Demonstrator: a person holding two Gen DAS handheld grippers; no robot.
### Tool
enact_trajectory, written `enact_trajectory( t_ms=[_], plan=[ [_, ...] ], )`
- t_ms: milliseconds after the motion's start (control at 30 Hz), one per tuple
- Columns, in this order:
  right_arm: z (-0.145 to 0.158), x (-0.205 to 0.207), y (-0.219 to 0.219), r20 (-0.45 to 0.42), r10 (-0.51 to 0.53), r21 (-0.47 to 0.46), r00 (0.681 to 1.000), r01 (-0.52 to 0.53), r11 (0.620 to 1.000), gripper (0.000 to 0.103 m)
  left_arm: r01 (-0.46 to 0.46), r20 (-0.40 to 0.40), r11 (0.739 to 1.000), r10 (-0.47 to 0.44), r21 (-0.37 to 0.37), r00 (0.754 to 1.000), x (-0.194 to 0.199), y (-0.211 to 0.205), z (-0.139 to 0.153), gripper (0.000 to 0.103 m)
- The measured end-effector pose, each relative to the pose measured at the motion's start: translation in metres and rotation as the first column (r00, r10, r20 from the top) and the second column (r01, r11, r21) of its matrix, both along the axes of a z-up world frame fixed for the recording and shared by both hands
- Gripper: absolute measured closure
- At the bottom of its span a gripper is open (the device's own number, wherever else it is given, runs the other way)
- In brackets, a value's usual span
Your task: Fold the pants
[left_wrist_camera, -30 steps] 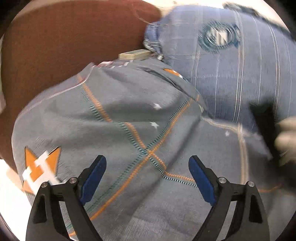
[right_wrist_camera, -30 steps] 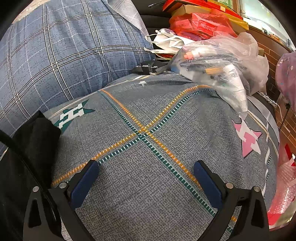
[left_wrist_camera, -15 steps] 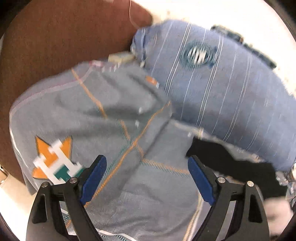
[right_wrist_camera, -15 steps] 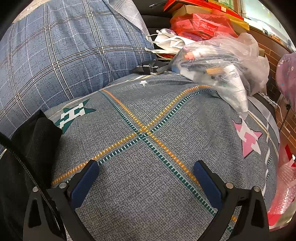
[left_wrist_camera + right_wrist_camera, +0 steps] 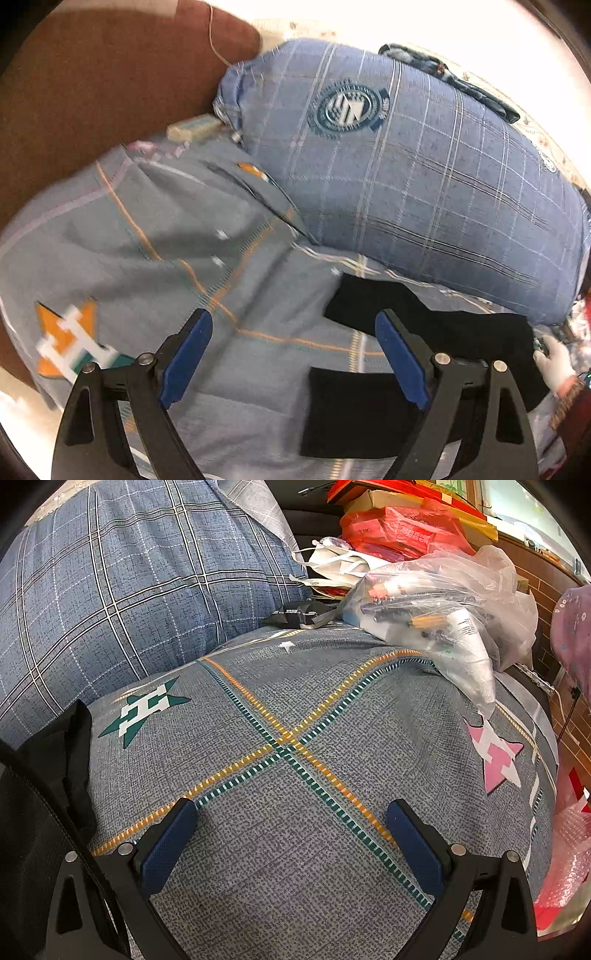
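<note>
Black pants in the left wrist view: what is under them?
The black pants lie on the grey patterned bedsheet, whose orange and teal lines run up to their edge. The blue plaid pillow sits behind them. The sheet directly beneath, and the pants' near part, are hidden.

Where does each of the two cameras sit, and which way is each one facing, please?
Left wrist: on the left tongs, open, facing the grey bedspread, black pants, blue plaid pillow and brown headboard; a gloved hand shows at right.
Right wrist: on the right tongs, open, facing the bedspread toward a clear plastic bag.
Shared: bedspread, pillow, pants.
</note>
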State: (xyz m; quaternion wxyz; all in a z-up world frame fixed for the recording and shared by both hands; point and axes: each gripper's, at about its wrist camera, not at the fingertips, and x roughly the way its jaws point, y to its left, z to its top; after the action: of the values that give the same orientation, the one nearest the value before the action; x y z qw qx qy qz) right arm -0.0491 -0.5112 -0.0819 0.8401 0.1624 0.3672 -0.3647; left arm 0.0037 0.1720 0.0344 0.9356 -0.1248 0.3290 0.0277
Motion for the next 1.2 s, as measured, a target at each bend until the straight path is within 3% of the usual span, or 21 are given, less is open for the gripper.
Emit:
enact_trajectory(
  t_ms=[100, 267, 533, 733, 933, 1067, 1200],
  plan=[
    [0.000, 0.000, 0.000, 0.000, 0.000, -0.001, 1.000, 0.000, 1.000, 0.000, 0.015, -0.020, 1.000, -0.015, -0.025, 1.000, 0.003, -0.011, 0.000, 0.013],
    [0.000, 0.000, 0.000, 0.000, 0.000, 0.000, 1.000, 0.000, 1.000, 0.000, 0.005, -0.029, 1.000, -0.005, 0.020, 1.000, 0.014, -0.021, 0.000, 0.013],
    [0.000, 0.001, -0.002, -0.002, -0.003, -0.001, 1.000, 0.003, 1.000, 0.000, 0.020, -0.068, 0.999, -0.022, -0.033, 0.997, 0.024, -0.027, -0.011, 0.013],
    [-0.001, 0.000, -0.004, 0.000, -0.002, 0.001, 1.000, 0.002, 1.000, 0.000, 0.051, -0.028, 0.997, -0.049, 0.051, 0.998, 0.016, -0.053, -0.005, 0.013],
    [-0.001, 0.000, -0.005, -0.002, 0.000, 0.006, 1.000, 0.000, 1.000, 0.000, 0.042, -0.001, 0.999, -0.042, 0.028, 0.999, 0.011, -0.076, -0.001, 0.014],
    [-0.001, 0.004, -0.005, -0.014, 0.009, -0.002, 1.000, -0.009, 1.000, 0.000, 0.063, -0.018, 0.994, -0.062, 0.086, 0.998, 0.001, -0.090, 0.012, 0.016],
    [-0.001, 0.003, -0.004, -0.012, 0.010, -0.002, 1.000, -0.010, 1.000, 0.000, 0.014, 0.065, 0.986, -0.025, 0.166, 0.998, -0.023, -0.099, 0.029, 0.016]
  ],
)
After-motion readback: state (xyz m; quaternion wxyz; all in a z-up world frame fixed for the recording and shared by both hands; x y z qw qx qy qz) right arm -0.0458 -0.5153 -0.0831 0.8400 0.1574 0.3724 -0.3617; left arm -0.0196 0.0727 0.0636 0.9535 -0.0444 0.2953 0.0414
